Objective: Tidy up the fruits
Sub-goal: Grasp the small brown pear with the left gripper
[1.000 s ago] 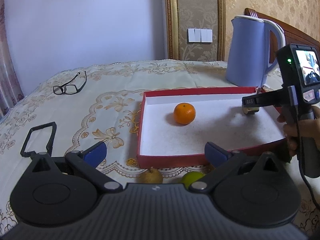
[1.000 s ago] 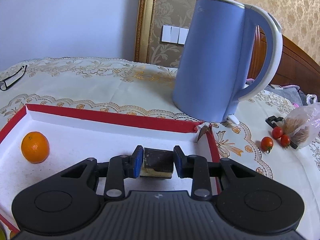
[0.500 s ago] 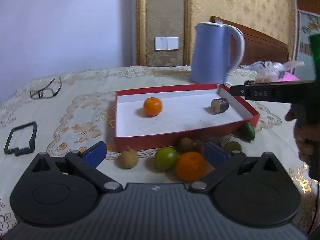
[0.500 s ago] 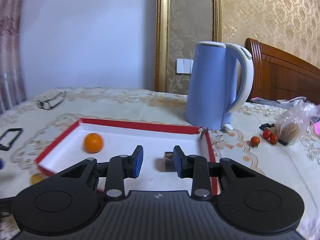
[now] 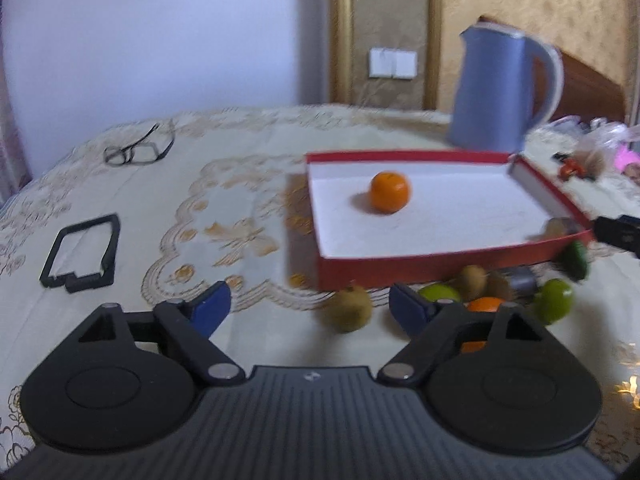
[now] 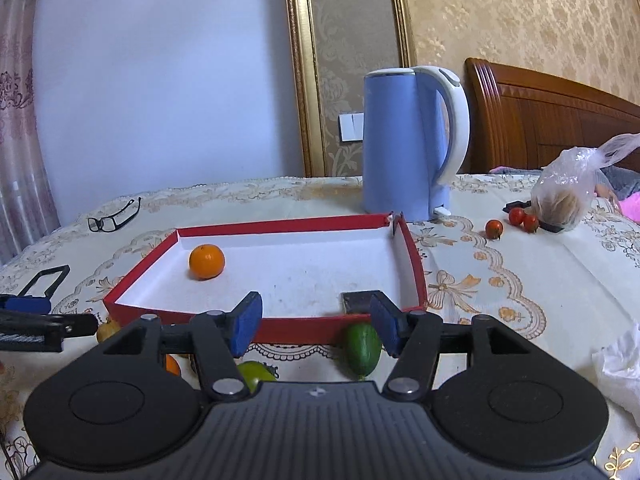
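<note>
With both our jaws standing released, the brown fruit (image 5: 351, 309) lies on the counter just before the red tray (image 5: 440, 264), at one o'clock between the left gripper's (image 5: 310, 307) jaws, the nearer hand.

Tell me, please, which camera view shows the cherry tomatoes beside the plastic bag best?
The right wrist view: three cherry tomatoes sit sharp and separate on the tablecloth by the plastic bag. The left wrist view gives only a blurred red smudge at its right edge.

Left tool (image 5: 310, 310) just narrowing, empty, right tool (image 6: 316, 326) just widening, empty
</note>
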{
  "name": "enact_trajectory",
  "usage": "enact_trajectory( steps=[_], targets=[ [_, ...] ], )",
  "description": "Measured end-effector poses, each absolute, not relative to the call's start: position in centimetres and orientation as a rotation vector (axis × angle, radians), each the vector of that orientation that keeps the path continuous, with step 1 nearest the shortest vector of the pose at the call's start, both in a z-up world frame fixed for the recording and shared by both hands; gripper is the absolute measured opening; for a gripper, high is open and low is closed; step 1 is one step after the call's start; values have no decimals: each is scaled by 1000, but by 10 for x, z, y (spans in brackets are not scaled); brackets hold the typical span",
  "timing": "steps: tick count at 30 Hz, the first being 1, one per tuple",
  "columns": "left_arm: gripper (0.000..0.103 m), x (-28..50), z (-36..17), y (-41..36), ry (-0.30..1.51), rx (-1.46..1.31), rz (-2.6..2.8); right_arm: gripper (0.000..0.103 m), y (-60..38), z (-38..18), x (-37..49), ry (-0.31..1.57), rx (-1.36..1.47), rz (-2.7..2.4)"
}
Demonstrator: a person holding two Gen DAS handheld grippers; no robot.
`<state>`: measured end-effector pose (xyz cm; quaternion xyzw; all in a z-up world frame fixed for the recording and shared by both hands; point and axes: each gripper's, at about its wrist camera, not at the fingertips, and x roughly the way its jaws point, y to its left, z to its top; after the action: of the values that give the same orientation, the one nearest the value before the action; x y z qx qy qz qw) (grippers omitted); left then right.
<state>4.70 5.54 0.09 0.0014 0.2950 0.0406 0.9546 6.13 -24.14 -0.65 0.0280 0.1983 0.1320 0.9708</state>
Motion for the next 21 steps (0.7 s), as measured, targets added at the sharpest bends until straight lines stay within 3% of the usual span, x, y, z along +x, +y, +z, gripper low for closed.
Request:
enact_trajectory(
  steps=[8,15,21],
  targets=[
    [63,61,-9,49,652,4,66,59,-240,-12,58,412,47,263],
    [35,76,-12,42,716,-21,20,59,-242,-11,55,405,47,259],
    [25,84,-15,33,744,-17,14,59,-245,-12,54,398,55,263]
  ],
)
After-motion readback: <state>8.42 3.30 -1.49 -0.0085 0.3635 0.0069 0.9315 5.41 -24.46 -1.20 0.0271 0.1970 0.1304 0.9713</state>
